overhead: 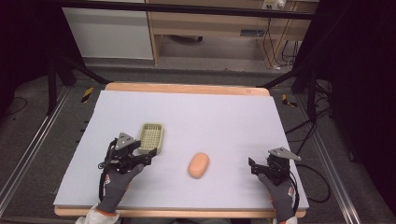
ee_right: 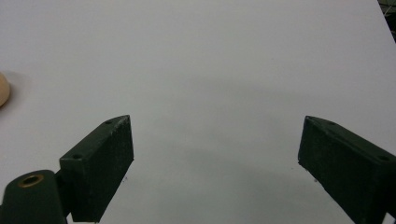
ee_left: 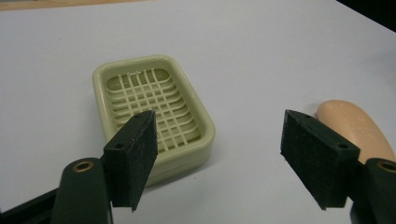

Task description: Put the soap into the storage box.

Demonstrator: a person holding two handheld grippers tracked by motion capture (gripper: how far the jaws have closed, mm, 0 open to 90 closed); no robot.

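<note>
While the soap point(overhead: 198, 165) lay mid-table, right of the soap dish point(overhead: 152, 138), we held the left gripper point(overhead: 148, 154) spread, apparently just beside that dish. Our right gripper point(overhead: 252, 166) was spread too, well apart from the soap.

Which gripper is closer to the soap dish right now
Left. The left gripper sits at the near edge of the soap dish, jaws open. The right gripper is far off on the other side, beyond the soap, jaws open too.
</note>
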